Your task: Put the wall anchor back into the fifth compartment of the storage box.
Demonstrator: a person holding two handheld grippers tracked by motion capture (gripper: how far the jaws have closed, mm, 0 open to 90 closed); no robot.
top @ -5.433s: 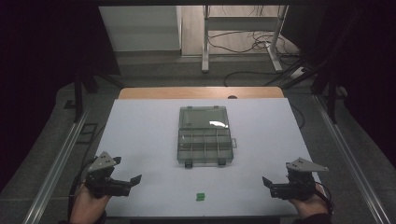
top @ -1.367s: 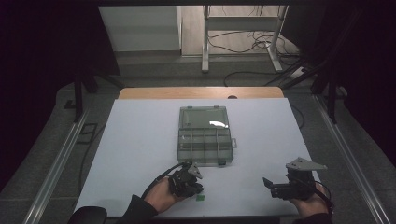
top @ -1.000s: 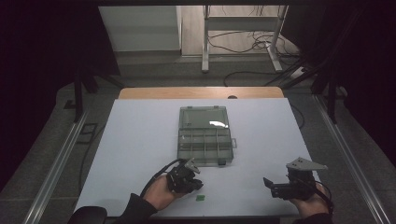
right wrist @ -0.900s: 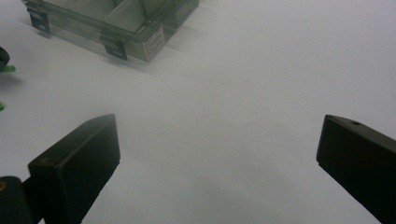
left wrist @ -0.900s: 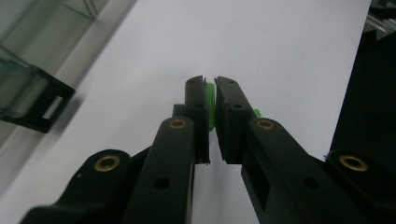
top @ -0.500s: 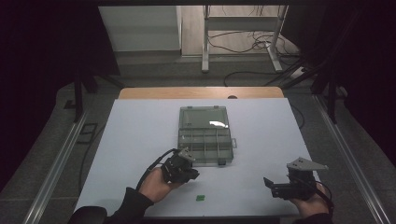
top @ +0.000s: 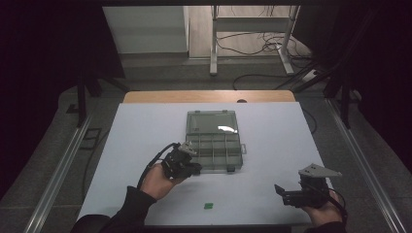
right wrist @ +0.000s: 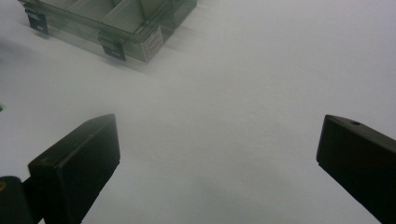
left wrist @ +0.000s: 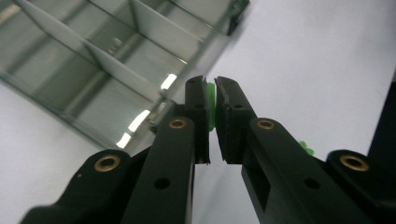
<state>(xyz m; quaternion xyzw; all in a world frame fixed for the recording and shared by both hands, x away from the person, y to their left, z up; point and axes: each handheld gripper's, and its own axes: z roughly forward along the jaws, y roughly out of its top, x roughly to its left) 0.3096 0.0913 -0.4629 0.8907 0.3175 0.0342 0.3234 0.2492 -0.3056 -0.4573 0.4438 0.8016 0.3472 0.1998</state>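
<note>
A clear plastic organizer box [top: 221, 169] lies open in the middle of the white table, its lid folded back and its compartments [left wrist: 93, 70] looking empty. My left gripper [top: 194, 168] hovers at the box's near-left corner, shut on a small green piece [left wrist: 210, 103] pinched between its jaws [left wrist: 210, 84]. A second small green piece [top: 209, 206] lies on the table near the front edge; in the left gripper view a green bit [left wrist: 306, 147] peeks from behind one jaw. My right gripper [top: 284, 195] rests at the front right, open and empty [right wrist: 219, 126], with the box's latch corner [right wrist: 135, 39] ahead of it.
The white tabletop [top: 272, 136] has a wooden strip [top: 209, 96] along its far edge. Metal rails run along both sides of the table. Beyond it are desk legs and cables on the floor [top: 252, 43].
My left gripper has travelled from the table's front left to the green piece's spot, then up and back toward the box's near-left corner. The right gripper stayed put.
</note>
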